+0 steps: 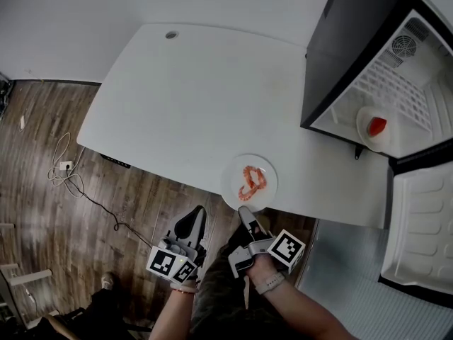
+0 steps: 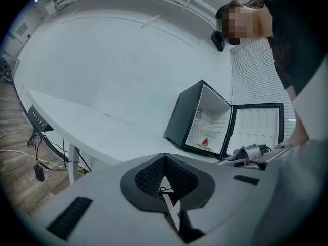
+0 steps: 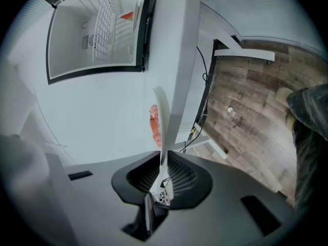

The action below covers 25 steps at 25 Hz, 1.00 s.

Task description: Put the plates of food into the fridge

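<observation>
A white plate (image 1: 230,183) with orange shrimp (image 1: 252,180) sits at the near edge of the white table (image 1: 177,91). My right gripper (image 1: 244,212) reaches over that edge and is shut on the plate's near rim. In the right gripper view the rim (image 3: 163,122) runs edge-on between the pads (image 3: 177,176), with the shrimp (image 3: 154,124) just beyond. My left gripper (image 1: 195,218) hangs off the table's front, shut and holding nothing (image 2: 164,160). The black fridge (image 1: 340,48) stands open at the right, with a second plate (image 1: 364,129) carrying a red slice (image 1: 377,126) inside.
The fridge door (image 1: 421,225) swings open toward me on the right, beside the table's end. A wire shelf (image 1: 393,91) sits inside the fridge behind the plate. Cables and a power strip (image 1: 64,168) lie on the wooden floor at left.
</observation>
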Tool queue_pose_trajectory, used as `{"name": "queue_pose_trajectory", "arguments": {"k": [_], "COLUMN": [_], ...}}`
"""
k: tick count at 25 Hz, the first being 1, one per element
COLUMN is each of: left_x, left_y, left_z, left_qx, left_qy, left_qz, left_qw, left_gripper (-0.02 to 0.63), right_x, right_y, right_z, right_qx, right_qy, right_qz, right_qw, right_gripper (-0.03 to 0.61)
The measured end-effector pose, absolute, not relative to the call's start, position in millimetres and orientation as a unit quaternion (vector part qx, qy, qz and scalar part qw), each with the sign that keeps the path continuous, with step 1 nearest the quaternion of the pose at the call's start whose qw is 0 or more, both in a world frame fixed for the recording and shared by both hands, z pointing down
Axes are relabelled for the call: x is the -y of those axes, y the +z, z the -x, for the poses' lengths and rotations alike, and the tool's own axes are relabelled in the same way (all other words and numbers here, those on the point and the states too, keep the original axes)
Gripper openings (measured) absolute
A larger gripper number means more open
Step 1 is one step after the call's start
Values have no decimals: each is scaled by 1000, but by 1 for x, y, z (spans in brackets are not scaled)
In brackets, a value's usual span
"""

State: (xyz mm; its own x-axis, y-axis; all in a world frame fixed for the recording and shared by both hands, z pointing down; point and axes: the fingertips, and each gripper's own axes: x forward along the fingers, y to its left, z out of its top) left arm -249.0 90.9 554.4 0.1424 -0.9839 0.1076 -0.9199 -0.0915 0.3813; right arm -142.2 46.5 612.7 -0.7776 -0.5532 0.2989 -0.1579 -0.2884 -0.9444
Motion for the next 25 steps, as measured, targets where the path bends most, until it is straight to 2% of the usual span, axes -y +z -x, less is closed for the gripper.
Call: {"name": "queue_pose_trajectory", "arguments": {"k": [13, 21, 25], "left_x": [-89, -82, -72], "left_y": [557, 551, 541], "left_z": [242, 242, 242], "left_qx": [644, 642, 636], "left_qy": [-88, -87, -87], "left_qz": [-735, -739, -746], "left_qw": [192, 184, 175], "left_gripper": [6, 6, 6], "right_x": [-31, -35, -32], "right_y": [618, 608, 598], "right_z": [141, 136, 127], "right_qx": [-562, -569, -593], "right_qy": [-753, -756, -743], "right_qz": [310, 277, 266], "right_qw": [144, 169, 161], "right_gripper": [38, 17, 17]}}
